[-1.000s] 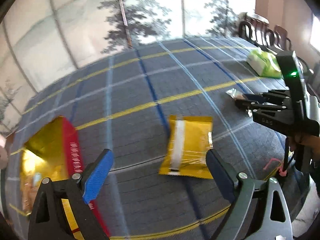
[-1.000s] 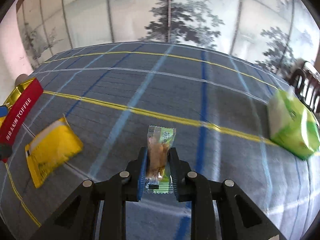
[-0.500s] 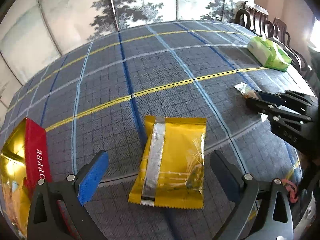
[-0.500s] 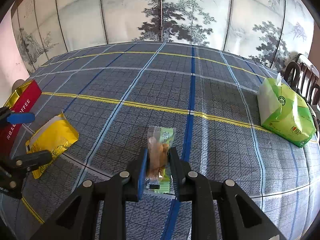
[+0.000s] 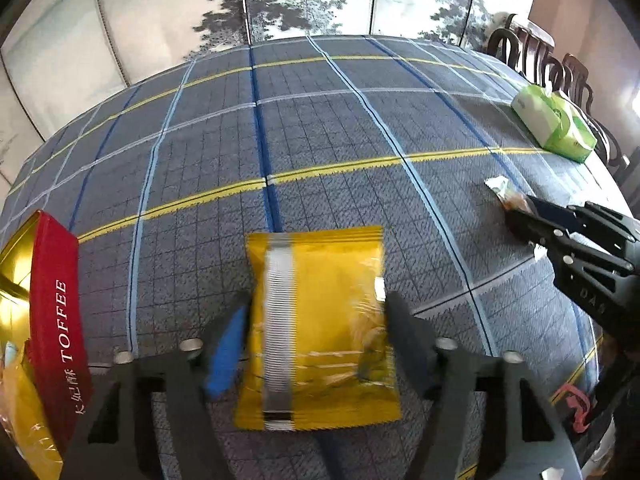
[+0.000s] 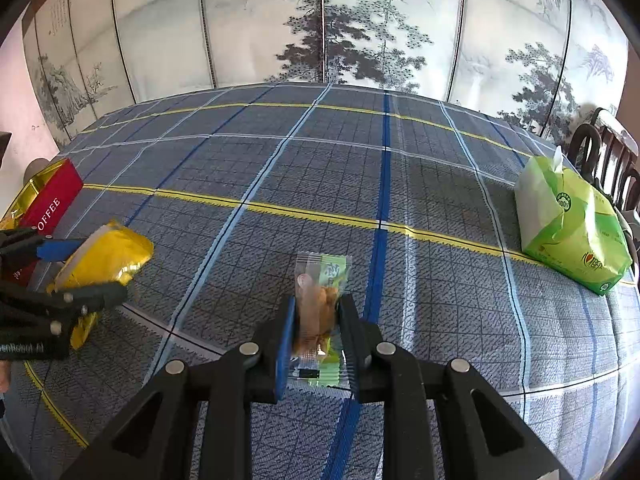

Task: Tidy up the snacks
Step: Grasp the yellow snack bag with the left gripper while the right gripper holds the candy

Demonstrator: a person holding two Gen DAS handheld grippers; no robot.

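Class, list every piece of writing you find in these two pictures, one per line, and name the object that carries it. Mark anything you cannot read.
"TOFFEE", white capitals on the red rectangular toffee box; Chinese characters below it, too small to read.
"100%", in a round badge on the green and white plastic tissue pack; the white logo lower down, unreadable.
"DAS", raised letters on the right tongs.
Green label on the small clear-wrapped snack: blurred.
Yellow foil snack packet: no legible text.

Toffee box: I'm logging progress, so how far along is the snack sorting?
Done: the toffee box already holds a wrapped item or two. In hand: the right tongs grip a small snack; the left tongs are closing around the yellow pack. Left: getting both into the box.
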